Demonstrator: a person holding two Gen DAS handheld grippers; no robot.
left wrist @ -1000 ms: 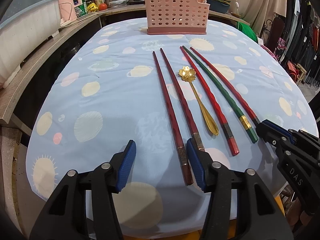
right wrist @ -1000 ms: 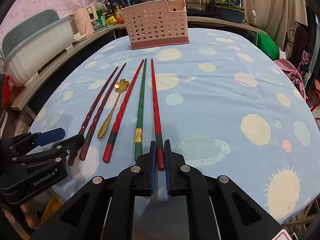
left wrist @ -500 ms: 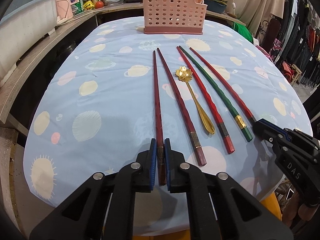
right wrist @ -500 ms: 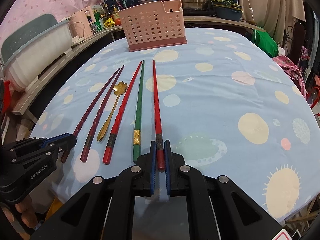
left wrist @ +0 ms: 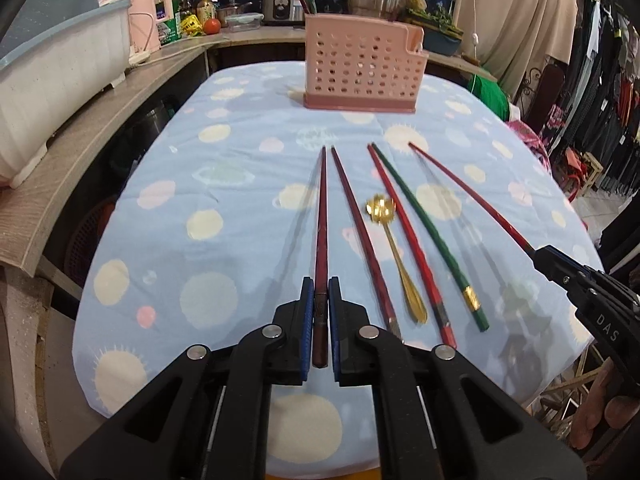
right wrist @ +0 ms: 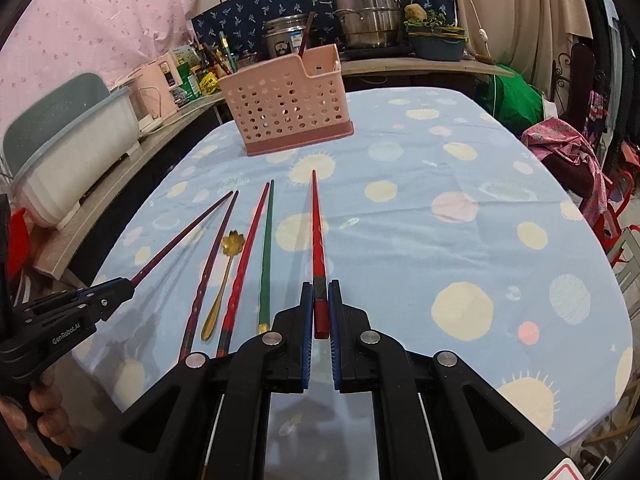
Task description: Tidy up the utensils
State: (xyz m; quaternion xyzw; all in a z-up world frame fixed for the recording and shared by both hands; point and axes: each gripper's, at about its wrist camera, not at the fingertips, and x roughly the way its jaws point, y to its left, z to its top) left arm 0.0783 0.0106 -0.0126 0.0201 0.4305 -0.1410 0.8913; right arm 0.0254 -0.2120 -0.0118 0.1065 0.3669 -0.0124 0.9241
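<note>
**Two chopsticks gripped, the holder not yet reached**

Nearest the cameras, each tool is clamped on one chopstick by its thick end. The left gripper (left wrist: 320, 304) pinches the dark red chopstick (left wrist: 321, 216), its jaws having closed onto it within the last second, with the stick between the pads. The right gripper (right wrist: 320, 308) is closed on the bright red chopstick (right wrist: 318, 232). Both sticks point away from the person toward the far end of the table, and both seem tilted up off the blue tablecloth (left wrist: 240, 200) (shadows run beside them on the cloth, though blur makes the gap hard to judge).

Between the two held sticks, four utensils lie on the cloth in a loose fan: a second dark red chopstick (left wrist: 360, 232), a gold spoon (left wrist: 394, 256) with a flower-shaped bowl, a red chopstick (left wrist: 408, 248) and a green chopstick (left wrist: 428, 236) with a gold band.

Farther off, at the far end of the table, the pink holder (left wrist: 360, 68) with its punched holes stands upright, well apart from everything on the cloth.

The step in hand looks like the lift after a double pick-up. The next move probably calls for carrying both sticks across to the holder, tipping each toward vertical, and lowering the thin ends in over the rim before letting go.
</note>
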